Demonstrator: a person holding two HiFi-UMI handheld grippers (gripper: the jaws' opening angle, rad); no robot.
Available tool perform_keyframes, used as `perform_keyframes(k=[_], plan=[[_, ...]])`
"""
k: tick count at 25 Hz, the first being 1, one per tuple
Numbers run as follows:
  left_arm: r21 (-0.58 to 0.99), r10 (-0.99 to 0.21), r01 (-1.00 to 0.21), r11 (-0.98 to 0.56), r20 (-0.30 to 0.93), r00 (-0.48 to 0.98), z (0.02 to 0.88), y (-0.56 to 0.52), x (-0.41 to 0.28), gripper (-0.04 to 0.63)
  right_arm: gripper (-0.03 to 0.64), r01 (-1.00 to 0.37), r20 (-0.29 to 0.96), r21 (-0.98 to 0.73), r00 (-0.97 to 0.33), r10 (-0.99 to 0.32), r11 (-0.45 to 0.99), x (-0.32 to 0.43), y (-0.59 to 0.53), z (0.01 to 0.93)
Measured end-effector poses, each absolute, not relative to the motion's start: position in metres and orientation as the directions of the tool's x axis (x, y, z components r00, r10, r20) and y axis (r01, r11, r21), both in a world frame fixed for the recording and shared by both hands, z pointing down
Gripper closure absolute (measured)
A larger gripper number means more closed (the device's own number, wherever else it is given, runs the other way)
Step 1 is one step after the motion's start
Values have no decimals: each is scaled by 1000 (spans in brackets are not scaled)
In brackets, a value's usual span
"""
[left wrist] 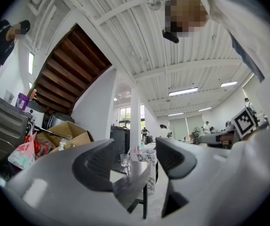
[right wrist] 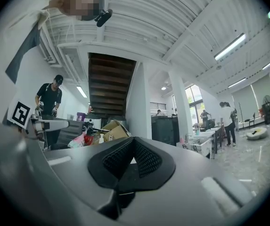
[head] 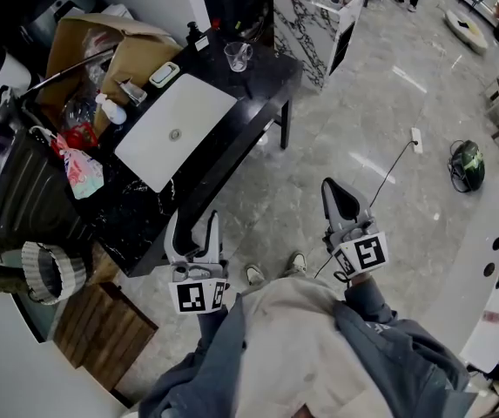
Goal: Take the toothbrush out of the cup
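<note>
I am standing back from the black surface [head: 271, 81], holding my left claw [head: 192, 232] wide open and empty and my right claw [head: 340, 197] pressed shut on nothing. The glass cup [head: 238, 56] is sitting at the surface's far end, well apart from both claws. The toothbrush [left wrist: 127, 156] seems to be leaning inside it. I am only starting the approach, I judge. The next move calls for stepping closer and bringing the open claw around the brush's handle.

table [head: 266, 81] black | basin [head: 158, 142] white | cup [head: 238, 56] clear glass | cabinet [head: 306, 33] white, black-veined | box [head: 140, 55] brown | floor [head: 362, 103] pale grey marbling
</note>
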State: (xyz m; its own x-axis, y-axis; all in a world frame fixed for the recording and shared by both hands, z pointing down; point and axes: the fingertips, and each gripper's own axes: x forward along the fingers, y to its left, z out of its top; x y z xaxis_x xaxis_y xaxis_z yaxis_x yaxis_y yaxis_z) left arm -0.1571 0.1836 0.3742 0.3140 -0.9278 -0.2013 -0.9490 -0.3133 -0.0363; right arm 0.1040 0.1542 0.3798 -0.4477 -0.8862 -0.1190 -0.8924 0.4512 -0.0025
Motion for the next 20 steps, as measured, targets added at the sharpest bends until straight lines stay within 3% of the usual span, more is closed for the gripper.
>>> perform_keyframes(k=[2, 20], plan=[[-22, -929, -949, -314, -200, 312, 375, 182, -160, 281, 612, -893, -120, 0, -447, -886, 450, 104, 154, 380], [-26, -928, -946, -322, -188, 321, 378, 171, -146, 282, 612, -886, -117, -2, -460, -880, 463, 118, 146, 377]])
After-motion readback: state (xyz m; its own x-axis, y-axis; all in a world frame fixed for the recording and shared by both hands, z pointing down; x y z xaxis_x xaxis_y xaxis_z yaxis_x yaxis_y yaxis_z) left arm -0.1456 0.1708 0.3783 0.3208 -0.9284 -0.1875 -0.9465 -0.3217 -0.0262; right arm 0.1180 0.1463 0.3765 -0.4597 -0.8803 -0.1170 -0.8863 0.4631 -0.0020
